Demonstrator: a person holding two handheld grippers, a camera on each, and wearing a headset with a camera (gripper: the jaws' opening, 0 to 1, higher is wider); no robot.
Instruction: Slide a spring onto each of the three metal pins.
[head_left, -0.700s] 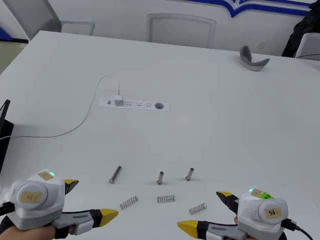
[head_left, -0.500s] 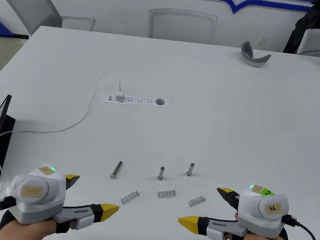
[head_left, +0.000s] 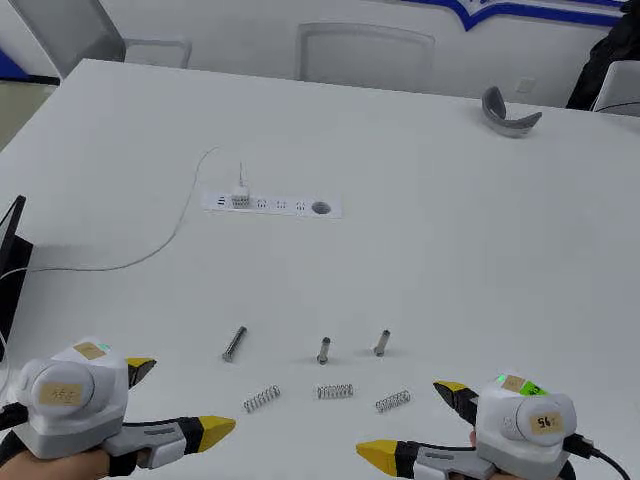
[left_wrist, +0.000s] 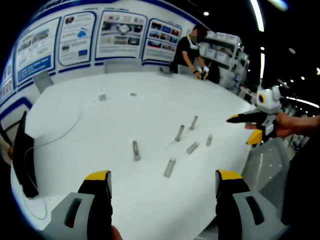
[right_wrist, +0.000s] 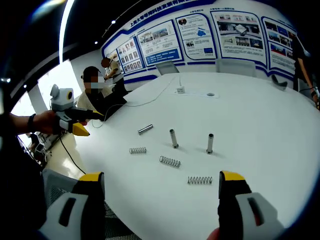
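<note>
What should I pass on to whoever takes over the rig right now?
Both open and empty, at the near edge of the table: left gripper, right gripper.
Pins in a row: left pin lies flat; middle pin and right pin stand upright.
Springs lie loose just in front of them: left spring, middle spring, right spring.
Done: nothing, no spring is on a pin.
Left: all three.

Three pins (head_left: 323, 350) — one flat, two upright — springs (head_left: 335, 391) loose in front.
</note>
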